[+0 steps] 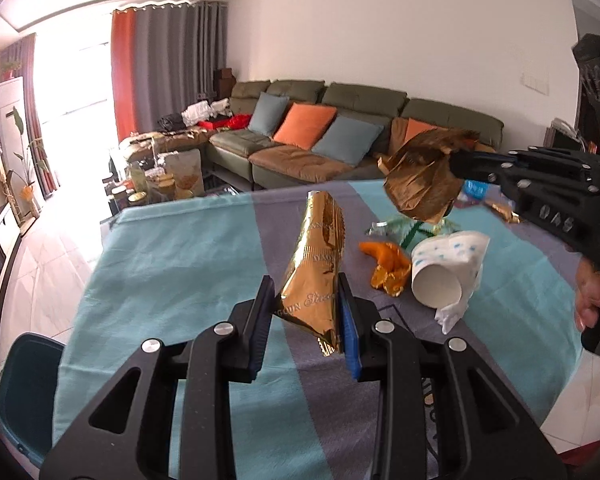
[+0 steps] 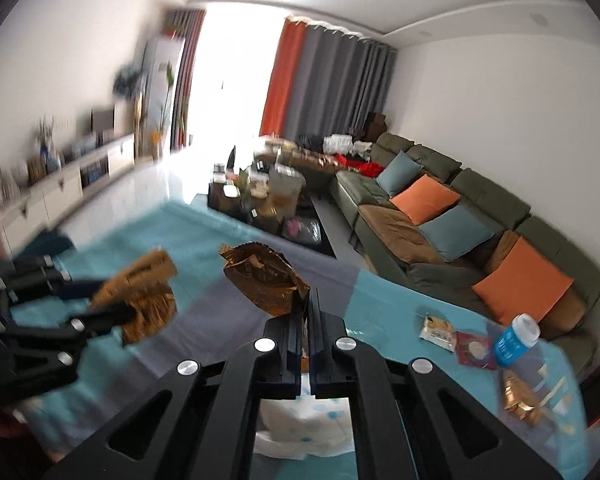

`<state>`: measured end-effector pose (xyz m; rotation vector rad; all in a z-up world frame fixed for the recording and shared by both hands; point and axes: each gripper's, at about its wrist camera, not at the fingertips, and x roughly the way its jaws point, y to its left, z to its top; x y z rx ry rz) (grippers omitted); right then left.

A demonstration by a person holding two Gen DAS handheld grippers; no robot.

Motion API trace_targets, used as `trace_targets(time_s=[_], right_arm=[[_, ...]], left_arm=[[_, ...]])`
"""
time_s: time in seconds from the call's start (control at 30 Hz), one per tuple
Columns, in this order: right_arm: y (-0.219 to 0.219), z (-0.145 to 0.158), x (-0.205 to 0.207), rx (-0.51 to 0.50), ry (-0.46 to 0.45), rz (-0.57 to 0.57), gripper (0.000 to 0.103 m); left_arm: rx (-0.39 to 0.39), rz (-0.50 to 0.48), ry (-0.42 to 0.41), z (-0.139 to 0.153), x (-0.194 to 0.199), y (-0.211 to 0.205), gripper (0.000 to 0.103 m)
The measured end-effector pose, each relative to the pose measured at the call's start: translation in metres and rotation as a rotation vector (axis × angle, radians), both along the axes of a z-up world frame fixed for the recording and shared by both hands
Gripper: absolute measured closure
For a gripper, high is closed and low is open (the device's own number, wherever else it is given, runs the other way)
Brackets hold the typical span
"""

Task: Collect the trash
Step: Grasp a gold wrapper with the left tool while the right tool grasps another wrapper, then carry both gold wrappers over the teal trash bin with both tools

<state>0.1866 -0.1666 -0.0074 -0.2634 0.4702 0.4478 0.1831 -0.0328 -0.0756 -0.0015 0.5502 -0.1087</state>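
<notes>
Both grippers clamped on foil wrappers, held above the table.

Left gripper (image 1: 306,312) grips gold wrapper (image 1: 316,268); right gripper (image 2: 307,320) pinches crumpled brown wrapper (image 2: 266,280). Paper cup (image 1: 440,284) and orange peel (image 1: 386,266) lie right, on striped cloth (image 1: 172,264).

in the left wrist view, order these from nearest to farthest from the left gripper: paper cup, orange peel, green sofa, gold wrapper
1. gold wrapper: clamped in the left gripper.
2. orange peel: on the tablecloth, just right of the wrapper.
3. paper cup: on its side, right of the peel; close to call with the peel.
4. green sofa: against the far wall.
</notes>
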Motion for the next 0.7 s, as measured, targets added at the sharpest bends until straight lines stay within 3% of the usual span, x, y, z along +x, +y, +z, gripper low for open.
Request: trace_targets(time_s=[0.1,0.43,0.7], right_arm=[[-0.007,0.014,-0.008,0.105,0.005,0.008,0.102],[0.005,0.033,-0.038,0.289,0.014,0.076,0.102],[0.038,0.029,-0.051,0.344,0.075,0.173,0.102]], left_arm=[[-0.004,0.017,-0.031,0.013,-0.015,0.007,0.072],[-0.02,0.111,-0.128,0.048,-0.06,0.041,0.072],[-0.026,0.223,-0.153,0.057,-0.093,0.08,0.072]])
